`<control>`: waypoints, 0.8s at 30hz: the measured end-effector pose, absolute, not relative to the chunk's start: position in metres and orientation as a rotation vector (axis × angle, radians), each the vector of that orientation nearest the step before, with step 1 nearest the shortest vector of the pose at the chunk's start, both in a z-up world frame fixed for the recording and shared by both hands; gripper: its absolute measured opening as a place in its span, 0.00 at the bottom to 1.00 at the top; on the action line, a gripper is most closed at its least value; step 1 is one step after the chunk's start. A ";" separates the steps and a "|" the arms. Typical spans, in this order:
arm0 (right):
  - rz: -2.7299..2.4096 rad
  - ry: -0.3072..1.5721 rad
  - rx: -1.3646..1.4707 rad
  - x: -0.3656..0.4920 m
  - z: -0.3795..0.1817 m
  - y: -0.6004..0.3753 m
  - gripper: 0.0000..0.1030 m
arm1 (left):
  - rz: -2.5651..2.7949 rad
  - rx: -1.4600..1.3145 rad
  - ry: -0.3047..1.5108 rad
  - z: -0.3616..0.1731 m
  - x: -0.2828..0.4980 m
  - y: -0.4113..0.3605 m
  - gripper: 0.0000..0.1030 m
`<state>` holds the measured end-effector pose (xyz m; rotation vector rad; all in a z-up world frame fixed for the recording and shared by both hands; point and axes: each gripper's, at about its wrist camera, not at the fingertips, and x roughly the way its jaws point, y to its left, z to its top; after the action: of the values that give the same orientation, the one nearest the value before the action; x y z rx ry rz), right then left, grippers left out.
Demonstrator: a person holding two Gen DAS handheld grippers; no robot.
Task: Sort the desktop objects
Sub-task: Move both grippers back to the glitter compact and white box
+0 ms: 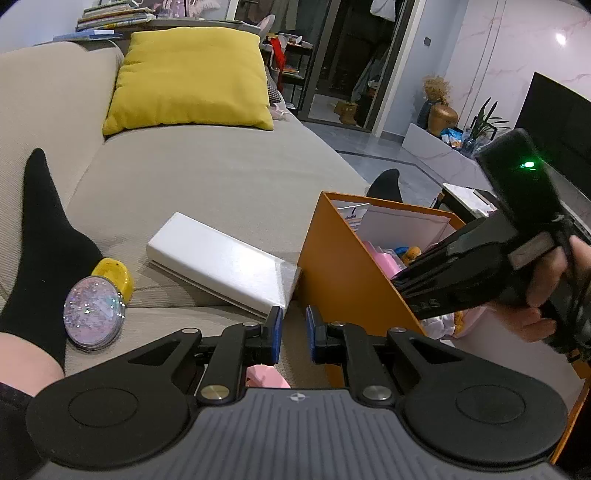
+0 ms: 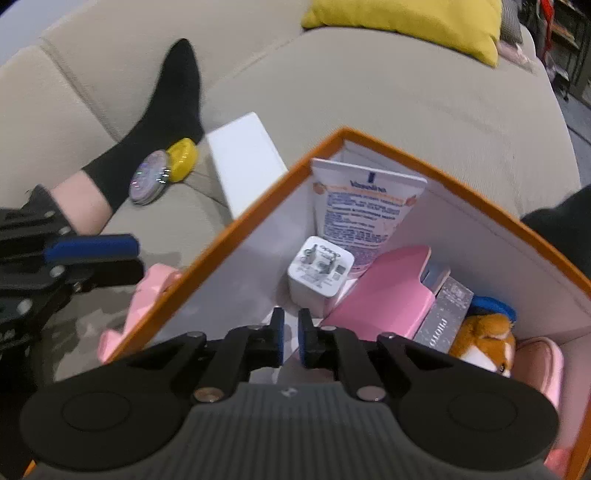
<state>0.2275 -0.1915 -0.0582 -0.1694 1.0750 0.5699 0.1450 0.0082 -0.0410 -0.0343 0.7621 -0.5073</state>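
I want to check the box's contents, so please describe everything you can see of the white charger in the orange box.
The charger is a small white cube of glossy plastic with rounded edges. It lies tipped, its plug face turned up toward the right wrist camera, showing two metal prongs and grey print with a small code square. It sits on the white floor of the orange box, near the middle. It leans against the Vaseline tube behind it and touches the pink case beside it. The right gripper hangs just above it, not touching it.

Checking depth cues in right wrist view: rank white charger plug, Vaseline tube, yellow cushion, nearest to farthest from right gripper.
1. White charger plug, in the orange box, just ahead of the right gripper.
2. Vaseline tube, leaning against the box's far corner.
3. Yellow cushion, far up the sofa.
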 end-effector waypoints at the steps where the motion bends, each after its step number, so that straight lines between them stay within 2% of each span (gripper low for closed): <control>1: 0.573 1.066 -0.174 0.224 -0.054 -0.193 0.13 | -0.504 -0.032 0.760 -0.038 0.143 0.009 0.14; 6: 0.575 0.962 -0.182 0.201 -0.024 -0.203 0.20 | -0.448 -0.024 0.765 -0.023 0.135 0.022 0.14; 8: 0.576 0.903 -0.178 0.193 -0.009 -0.207 0.33 | -0.413 -0.017 0.779 -0.020 0.134 0.032 0.16; 13: 0.624 0.800 -0.172 0.187 0.026 -0.197 0.47 | -0.303 0.047 0.809 -0.013 0.142 0.057 0.22; 22: 0.729 0.807 -0.295 0.208 0.027 -0.123 0.55 | -0.196 0.150 0.874 -0.031 0.192 0.063 0.31; 24: 0.704 0.816 -0.343 0.217 0.021 -0.105 0.55 | -0.202 0.182 0.891 -0.039 0.204 0.058 0.38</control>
<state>0.2165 -0.1045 0.0207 -0.3433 0.8162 0.7045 0.2042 0.0582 -0.0393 0.1823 0.8906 -0.2016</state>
